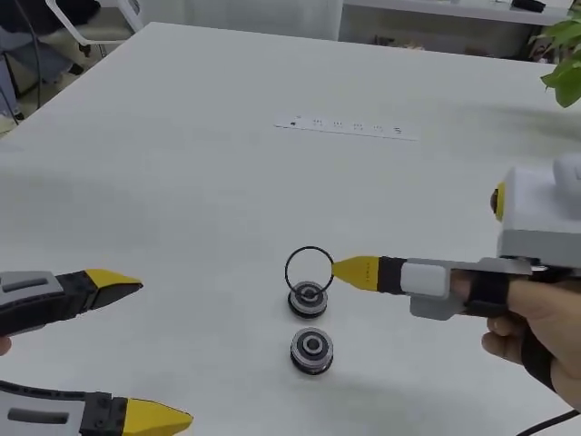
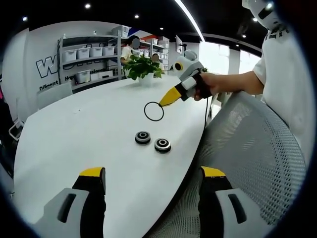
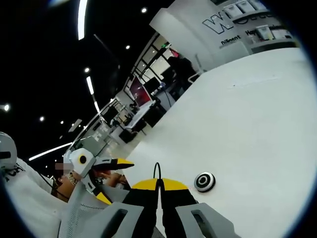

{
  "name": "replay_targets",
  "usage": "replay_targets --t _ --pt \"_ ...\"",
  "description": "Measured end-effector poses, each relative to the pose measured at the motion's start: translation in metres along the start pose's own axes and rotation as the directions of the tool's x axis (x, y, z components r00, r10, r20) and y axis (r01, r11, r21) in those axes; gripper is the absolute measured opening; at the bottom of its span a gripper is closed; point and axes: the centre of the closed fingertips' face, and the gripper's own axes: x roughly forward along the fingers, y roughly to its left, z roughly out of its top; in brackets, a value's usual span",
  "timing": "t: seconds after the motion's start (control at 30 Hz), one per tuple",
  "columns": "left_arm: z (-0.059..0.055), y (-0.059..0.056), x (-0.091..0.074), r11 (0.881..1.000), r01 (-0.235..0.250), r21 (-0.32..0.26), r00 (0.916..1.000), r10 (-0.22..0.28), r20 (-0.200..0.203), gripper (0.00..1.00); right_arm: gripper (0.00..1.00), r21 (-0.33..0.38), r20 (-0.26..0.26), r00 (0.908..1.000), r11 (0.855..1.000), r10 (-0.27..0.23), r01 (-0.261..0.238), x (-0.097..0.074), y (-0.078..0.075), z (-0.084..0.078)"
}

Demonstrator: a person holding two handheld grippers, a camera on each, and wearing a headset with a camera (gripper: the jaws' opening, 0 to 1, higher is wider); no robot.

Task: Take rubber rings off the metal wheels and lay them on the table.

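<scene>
1. The right tongs (image 1: 337, 269) are clenched on a thin black rubber ring (image 1: 309, 247), held in the air just above the farther of two metal wheels.
2. The far wheel (image 1: 308, 298) and near wheel (image 1: 312, 350) sit close together on the white worktop (image 1: 182, 163), toward its near edge.
3. The left tongs (image 1: 162, 352) are released, jaws wide apart, near the left edge.
4. Risk: the ring is pinched only at the tips and might slip out.
5. Let go here, it could land on a wheel or bounce and roll away.
</scene>
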Motion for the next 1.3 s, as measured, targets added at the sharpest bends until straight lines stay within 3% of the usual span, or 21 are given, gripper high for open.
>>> replay_targets --t 1.3 --pt "0.001 0.001 0.001 1.0 -0.002 -0.005 1.0 0.002 0.006 0.74 0.0 -0.07 -0.091 0.9948 0.996 0.046 -0.052 0.019 0.02 -0.021"
